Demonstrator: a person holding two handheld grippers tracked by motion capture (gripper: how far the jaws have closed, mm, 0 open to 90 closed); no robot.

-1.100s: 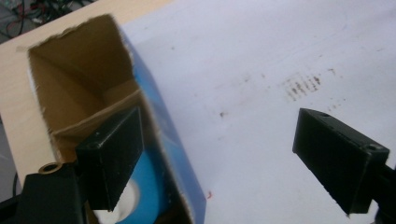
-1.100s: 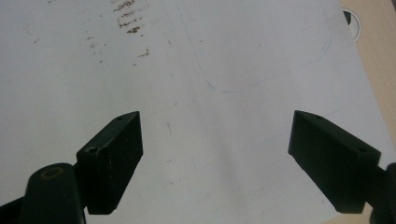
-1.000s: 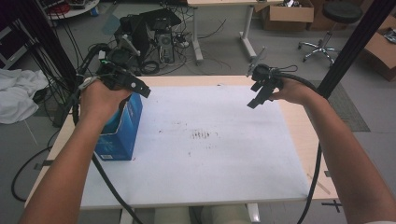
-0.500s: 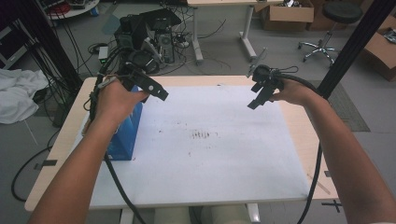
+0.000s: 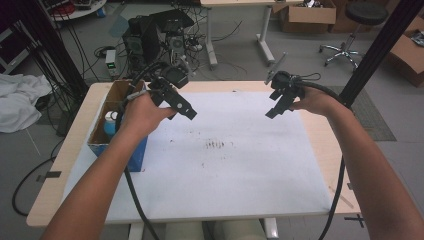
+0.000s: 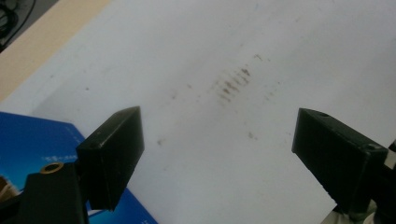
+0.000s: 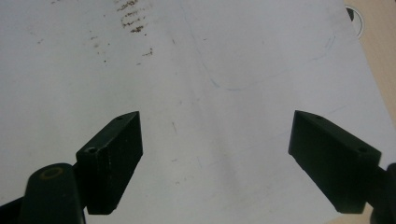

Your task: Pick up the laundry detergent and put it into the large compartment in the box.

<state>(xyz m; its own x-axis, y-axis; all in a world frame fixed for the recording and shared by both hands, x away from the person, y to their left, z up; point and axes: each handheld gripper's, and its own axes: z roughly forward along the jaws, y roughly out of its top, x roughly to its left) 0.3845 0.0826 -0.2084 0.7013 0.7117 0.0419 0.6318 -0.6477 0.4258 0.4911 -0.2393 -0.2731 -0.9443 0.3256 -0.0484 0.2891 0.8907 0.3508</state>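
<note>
- Since both grippers hang above the sheet with nothing between their jaws, the step in hand looks like a reach for the blue box [image 5: 116, 131] at the left edge of the table [image 5: 320, 130], where a blue-capped bottle [image 5: 110, 124] stands in the open top.
- The left gripper [image 5: 186, 107] is released, its jaws wide apart, just right of the box; to do this well I judge it should swing left and come down over the bottle from above (the cardboard walls leave little room for a sideways entry).
- The right gripper [image 5: 276, 106] is released too, held well apart toward the far right of the white sheet [image 5: 240, 170]; it could steady the box.
- The high view gives the box's open top, the bottle and both forearms.
- The left gripper view [image 6: 218, 154] adds a blue printed corner of the box beside its jaw and the brown smudges [image 6: 233, 83] close up.
- The right gripper view [image 7: 215, 161] adds faint pen lines [image 7: 261, 79] on the sheet.
</note>
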